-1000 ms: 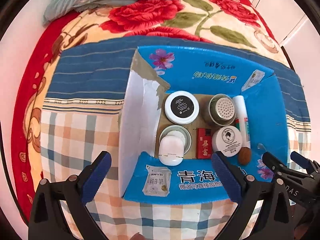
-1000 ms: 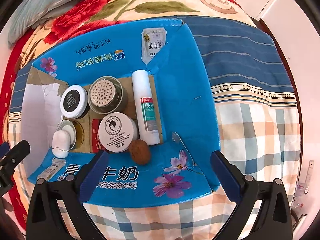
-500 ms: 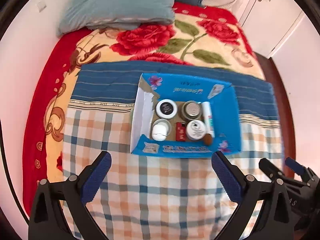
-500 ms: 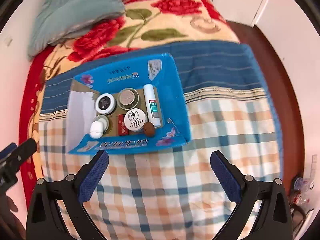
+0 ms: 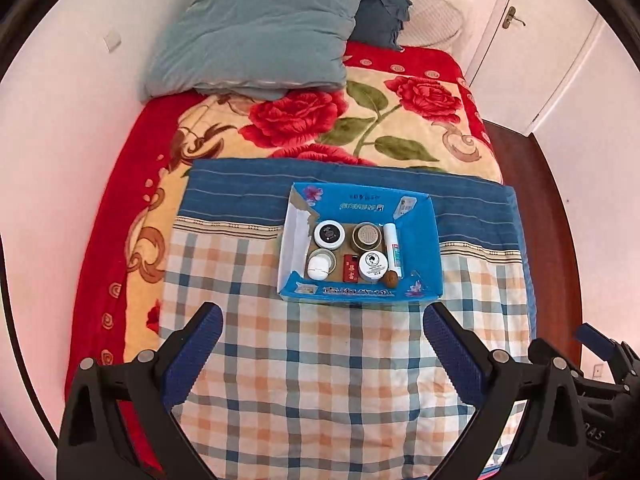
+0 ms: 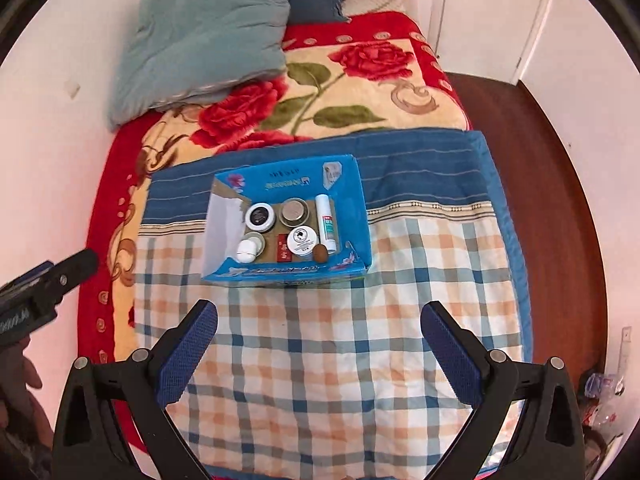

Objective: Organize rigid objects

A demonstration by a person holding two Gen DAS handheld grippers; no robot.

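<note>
A blue cardboard box [image 5: 420, 240] [image 6: 352, 216] lies on the checked blanket in the middle of the bed. Inside it stand a black-lidded jar [image 5: 329, 234], a metal tin [image 5: 366, 236], a white tube [image 5: 392, 249], a white jar [image 5: 373, 265], a red packet [image 5: 351, 273], a white case [image 5: 318, 269] and a walnut [image 5: 391, 280]. My left gripper [image 5: 320, 344] is open and empty, high above the blanket's near part. My right gripper [image 6: 318, 340] is open and empty, likewise far back from the box.
A grey-blue pillow [image 5: 256, 28] lies at the head of the bed on a red rose blanket [image 5: 360, 120]. White walls flank the bed on the left. A white door [image 5: 532, 40] and brown floor [image 6: 560, 184] are on the right.
Both grippers have pulled far up and back from the box, which now looks small with the whole bed in view. Both stay open and empty.
</note>
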